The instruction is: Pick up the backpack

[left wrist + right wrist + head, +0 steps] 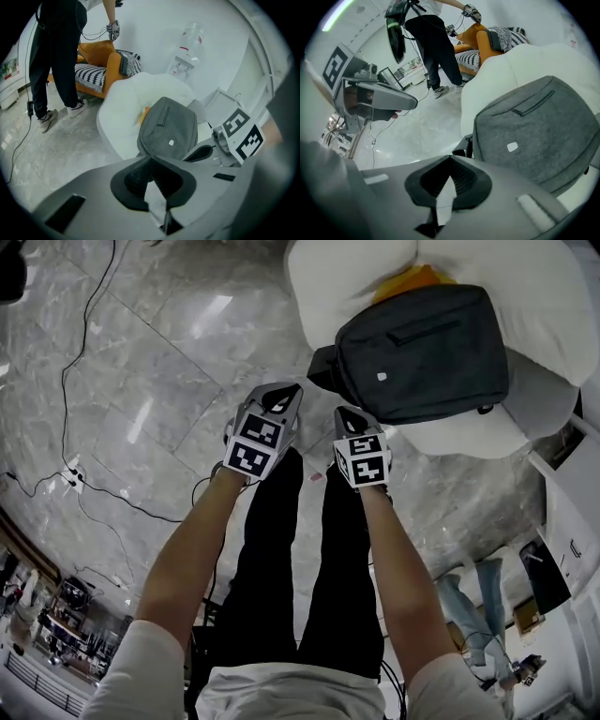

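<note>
A dark grey backpack with a small white tag lies on a white cushioned seat; it also shows as the backpack and backpack in the two gripper views. My left gripper hangs just short of the seat's front, its jaws shut and empty. My right gripper sits beside it, close to the backpack's near corner and strap, also shut with nothing in it. In their own views, the left gripper and right gripper each point down toward the bag without touching it.
An orange item peeks out behind the backpack. Black cables trail over the marble floor at left. A person in black trousers stands by an orange chair with a striped cushion. White furniture stands at right.
</note>
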Action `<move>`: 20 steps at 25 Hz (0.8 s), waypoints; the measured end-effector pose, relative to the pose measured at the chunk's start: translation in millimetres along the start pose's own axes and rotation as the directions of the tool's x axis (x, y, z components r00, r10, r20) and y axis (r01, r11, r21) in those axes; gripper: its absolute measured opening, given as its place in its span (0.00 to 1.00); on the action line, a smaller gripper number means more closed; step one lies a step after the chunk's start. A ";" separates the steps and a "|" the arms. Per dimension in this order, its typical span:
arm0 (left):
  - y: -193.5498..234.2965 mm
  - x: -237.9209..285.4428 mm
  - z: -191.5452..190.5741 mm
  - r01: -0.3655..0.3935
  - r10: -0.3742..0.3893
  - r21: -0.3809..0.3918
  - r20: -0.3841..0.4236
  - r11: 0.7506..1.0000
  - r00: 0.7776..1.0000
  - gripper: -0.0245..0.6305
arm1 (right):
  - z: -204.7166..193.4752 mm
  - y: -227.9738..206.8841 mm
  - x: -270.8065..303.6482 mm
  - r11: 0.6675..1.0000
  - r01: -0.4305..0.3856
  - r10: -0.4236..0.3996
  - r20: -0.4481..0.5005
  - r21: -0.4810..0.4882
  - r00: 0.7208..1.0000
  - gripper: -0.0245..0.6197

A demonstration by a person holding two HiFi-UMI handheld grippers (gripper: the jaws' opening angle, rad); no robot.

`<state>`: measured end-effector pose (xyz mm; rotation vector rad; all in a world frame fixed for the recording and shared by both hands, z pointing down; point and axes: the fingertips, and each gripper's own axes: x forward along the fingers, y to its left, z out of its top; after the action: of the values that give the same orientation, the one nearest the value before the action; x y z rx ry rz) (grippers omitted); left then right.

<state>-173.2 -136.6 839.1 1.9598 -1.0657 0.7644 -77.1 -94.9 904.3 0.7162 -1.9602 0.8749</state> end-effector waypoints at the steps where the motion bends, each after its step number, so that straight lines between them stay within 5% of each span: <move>1: -0.4 7.7 -4.0 0.009 -0.009 0.014 -0.006 1.000 1.000 0.04 | -2.4 -3.3 6.7 1.000 0.005 -0.005 0.000 -0.005 1.000 0.04; 10: 0.5 53.2 -35.1 0.031 -0.031 0.036 -0.018 0.999 0.999 0.04 | -16.8 -24.9 52.9 0.995 0.104 -0.104 0.024 -0.005 0.994 0.05; 13: 1.4 62.4 -42.6 0.030 -0.029 0.041 -0.024 0.999 0.999 0.04 | -21.0 -24.5 61.6 0.993 0.122 -0.122 0.020 -0.007 0.992 0.12; 20: -2.5 89.9 -51.4 0.053 -0.049 0.075 -0.052 0.996 0.997 0.05 | -34.8 -27.7 73.2 0.969 0.212 -0.212 0.009 -0.127 0.977 0.21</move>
<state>-136.0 -129.8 935.5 2.0140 -0.9655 0.8329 -74.8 -94.8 990.0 0.8297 -1.8760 0.6157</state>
